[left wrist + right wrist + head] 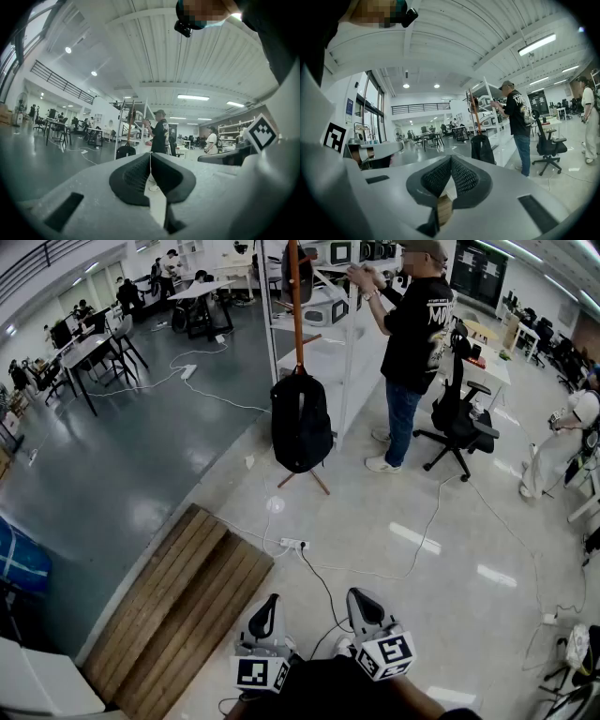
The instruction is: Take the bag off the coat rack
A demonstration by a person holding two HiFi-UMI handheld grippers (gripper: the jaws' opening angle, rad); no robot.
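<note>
Both tongs are clenched shut on nothing: the left gripper [269, 602] and right gripper [362, 598] sit side by side. Just ahead of them lies a power strip [292, 543]. Well beyond it, the black bag [300, 423] hangs on the coat rack [295, 296].

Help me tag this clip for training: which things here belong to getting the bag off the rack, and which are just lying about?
Belongs to the job:
- black bag, hanging on the coat rack
- left gripper and right gripper, both shut and empty, well short of the bag

Just around:
- power strip
- office chair
- wooden platform
- person in black shirt
</note>
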